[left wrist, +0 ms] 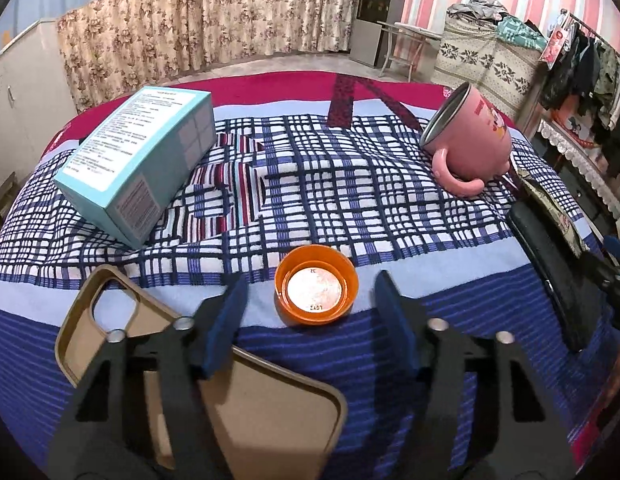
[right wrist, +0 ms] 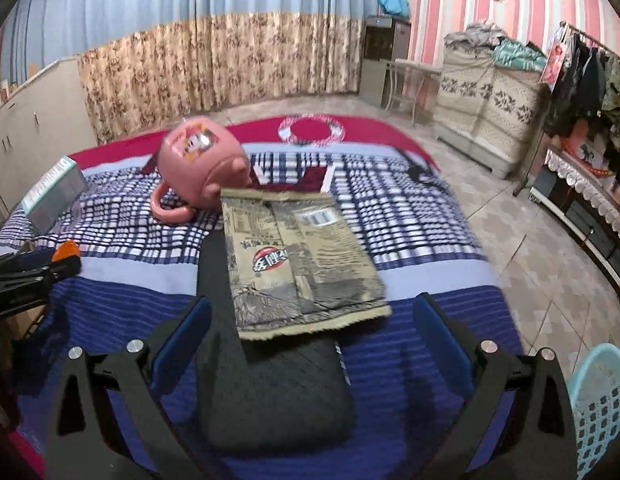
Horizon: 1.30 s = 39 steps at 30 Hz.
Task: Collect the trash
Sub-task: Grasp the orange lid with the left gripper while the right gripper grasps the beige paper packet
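An orange bottle cap (left wrist: 316,290) lies open side up on the striped cloth, just ahead of and between the fingers of my left gripper (left wrist: 310,312), which is open and empty. A flat tan snack wrapper (right wrist: 298,260) lies partly on a black phone-like slab (right wrist: 266,392). My right gripper (right wrist: 310,344) is open and empty, its blue pads on either side of the slab, the wrapper's near edge just ahead. The cap also shows small at the left in the right wrist view (right wrist: 66,251).
A pink mug (left wrist: 468,140) lies on its side; a teal box (left wrist: 138,160) sits at the left. A tan phone case (left wrist: 214,380) lies under my left gripper. A light blue basket (right wrist: 600,404) stands on the floor at the right, beyond the cloth's edge.
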{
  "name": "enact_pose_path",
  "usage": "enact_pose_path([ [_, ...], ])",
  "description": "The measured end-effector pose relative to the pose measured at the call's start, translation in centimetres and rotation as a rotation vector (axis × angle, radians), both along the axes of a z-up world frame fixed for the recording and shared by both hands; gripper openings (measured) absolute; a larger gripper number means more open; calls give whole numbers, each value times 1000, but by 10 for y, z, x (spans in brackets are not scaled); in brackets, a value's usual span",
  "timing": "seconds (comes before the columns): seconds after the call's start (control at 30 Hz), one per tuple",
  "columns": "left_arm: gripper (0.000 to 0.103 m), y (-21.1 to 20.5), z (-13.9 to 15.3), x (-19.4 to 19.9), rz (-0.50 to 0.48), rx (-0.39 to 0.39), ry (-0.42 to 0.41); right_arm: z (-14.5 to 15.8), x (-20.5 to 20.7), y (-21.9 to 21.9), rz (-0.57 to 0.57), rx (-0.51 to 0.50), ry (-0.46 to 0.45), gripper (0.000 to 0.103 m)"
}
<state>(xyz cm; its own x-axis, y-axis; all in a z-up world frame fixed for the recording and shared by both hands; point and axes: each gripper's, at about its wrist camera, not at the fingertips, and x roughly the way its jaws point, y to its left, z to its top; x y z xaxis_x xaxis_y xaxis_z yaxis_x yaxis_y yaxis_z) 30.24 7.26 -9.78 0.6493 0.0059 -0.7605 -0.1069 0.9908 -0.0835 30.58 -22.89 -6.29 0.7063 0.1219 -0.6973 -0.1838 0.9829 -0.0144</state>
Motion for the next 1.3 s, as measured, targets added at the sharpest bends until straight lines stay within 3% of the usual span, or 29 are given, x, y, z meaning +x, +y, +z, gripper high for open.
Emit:
enact_pose_path([
  [0.03, 56, 1, 0, -1, 0, -7, -6, -3, 3, 2, 1, 0, 8, 95],
  [0.1, 42, 2, 0, -3, -3, -19, -11, -6, 6, 4, 16, 2, 21, 71],
  [0.27, 40, 4, 0, -4, -15, -22, -21, -4, 3, 2, 48, 73, 28, 42],
  [0.3, 40, 2, 1, -5, -19, -16, -25, -1, 0, 1, 51, 84, 20, 26],
  [0.33, 40, 1, 1, -6, -21, -12, -29, 1, 0, 0, 51, 92, 18, 18],
  [0.67, 40, -15, 26, -22, -22, 7, -91, 27, -40, -48, 3, 118, -50, 6],
  [1.3, 40, -98, 69, -70, -165, 4, -183, 51, -128, -130, -116, 156, -135, 4],
])
